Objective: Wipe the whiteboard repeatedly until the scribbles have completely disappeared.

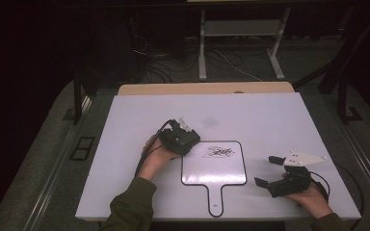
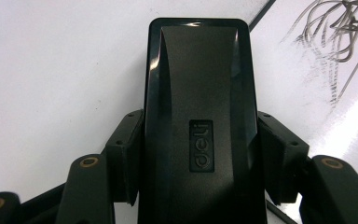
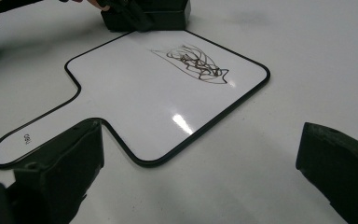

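Left claw [image 1: 185,137] clamping eraser [image 2: 198,121], right claw [image 1: 270,171] resting spread.

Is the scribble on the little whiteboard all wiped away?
No: in the right gripper view a dark scribble sits on the whiteboard, while the left gripper holds the black eraser at the board's corner.

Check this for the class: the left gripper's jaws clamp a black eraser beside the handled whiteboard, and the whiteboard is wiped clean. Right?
Not quite. The whiteboard is not clean: a dark scribble sits on it, as the right gripper view shows. The left gripper does clamp the black eraser.
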Available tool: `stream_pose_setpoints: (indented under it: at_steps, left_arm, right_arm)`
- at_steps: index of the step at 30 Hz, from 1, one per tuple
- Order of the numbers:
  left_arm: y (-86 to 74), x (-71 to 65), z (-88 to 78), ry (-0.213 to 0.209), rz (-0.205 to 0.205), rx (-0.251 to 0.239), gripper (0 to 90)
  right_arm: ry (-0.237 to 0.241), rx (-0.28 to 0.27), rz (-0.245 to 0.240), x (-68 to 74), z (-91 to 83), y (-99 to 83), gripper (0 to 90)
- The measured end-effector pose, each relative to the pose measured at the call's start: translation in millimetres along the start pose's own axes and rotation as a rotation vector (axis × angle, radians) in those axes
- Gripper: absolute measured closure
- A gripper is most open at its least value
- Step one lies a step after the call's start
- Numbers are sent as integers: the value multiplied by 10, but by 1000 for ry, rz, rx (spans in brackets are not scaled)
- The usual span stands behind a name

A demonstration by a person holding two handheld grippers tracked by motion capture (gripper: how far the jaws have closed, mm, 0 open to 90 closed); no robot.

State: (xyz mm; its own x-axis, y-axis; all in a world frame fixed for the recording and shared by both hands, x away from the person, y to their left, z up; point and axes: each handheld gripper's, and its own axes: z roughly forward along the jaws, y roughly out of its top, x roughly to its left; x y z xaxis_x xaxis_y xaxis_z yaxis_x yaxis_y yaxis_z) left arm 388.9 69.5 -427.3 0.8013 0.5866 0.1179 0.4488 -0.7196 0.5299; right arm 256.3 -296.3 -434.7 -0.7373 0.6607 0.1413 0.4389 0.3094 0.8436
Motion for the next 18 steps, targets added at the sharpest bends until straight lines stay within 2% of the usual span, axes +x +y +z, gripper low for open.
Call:
stream_pose_setpoints:
  at_steps: [2,4,5,6,8,9,12,14,15,18]
  left_arm:
    - [4,-34,-5,-35,1,4,392]
    - [12,-87,-12,-58,21,8,392]
    - [18,-102,-15,-56,35,11,392]
    - [22,-107,-13,-39,32,9,391]
    - [11,-26,3,2,12,-2,392]
    - [2,12,5,6,-1,-3,392]
    - [-33,89,12,-9,-41,-14,392]
    - [-20,73,5,-8,-24,-2,392]
    - [-13,60,-1,-31,-19,7,392]
    - [-7,10,-13,-58,-6,20,392]
  right_arm:
    - [0,0,0,-1,3,0,0]
    - [1,1,-1,-1,4,-1,0]
    - [1,0,-3,0,5,-1,0]
    - [1,1,-2,1,4,0,0]
    - [0,0,-1,3,1,1,0]
    - [0,-1,-1,4,0,0,0]
    - [0,0,0,2,-2,-2,0]
    - [0,-1,1,-3,0,-1,0]
    - [1,0,2,-4,3,-2,0]
    - [1,2,-3,-1,6,-2,0]
